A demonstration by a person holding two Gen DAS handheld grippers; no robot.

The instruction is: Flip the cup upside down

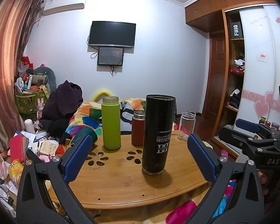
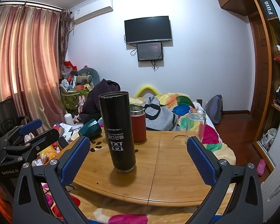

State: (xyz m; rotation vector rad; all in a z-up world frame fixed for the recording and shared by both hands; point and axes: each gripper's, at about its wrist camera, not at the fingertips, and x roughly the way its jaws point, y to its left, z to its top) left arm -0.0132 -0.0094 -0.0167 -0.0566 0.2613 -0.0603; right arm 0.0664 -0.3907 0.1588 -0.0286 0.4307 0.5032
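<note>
Four upright vessels were seen on the bamboo worktop (image 1: pixel 121 183), the tall black cup (image 1: pixel 157 134) being the largest and nearest. Its printed lettering read upside down and its narrower end rested on the wood, so it was judged to be already inverted, or nearly so. A rigid, smooth-walled metal tumbler was suggested by its look; it was judged moderately light if empty, slippery, and easily toppled because of its height over a small footing. A hold around the mid-body, at about the lettering, was judged safest.

Behind it a green bottle (image 1: pixel 111 123), a red flask (image 1: pixel 138 127) and a clear glass jar (image 1: pixel 187 123) were placed, none touching it; a teal cup (image 2: pixel 90 128) lay on its side at the far left edge.

Left tongs (image 1: pixel 140 156) were spread wide, the cup standing between and beyond the pads, untouched. Right tongs (image 2: pixel 138 158) were likewise spread wide and empty, the cup lying left of centre.
</note>
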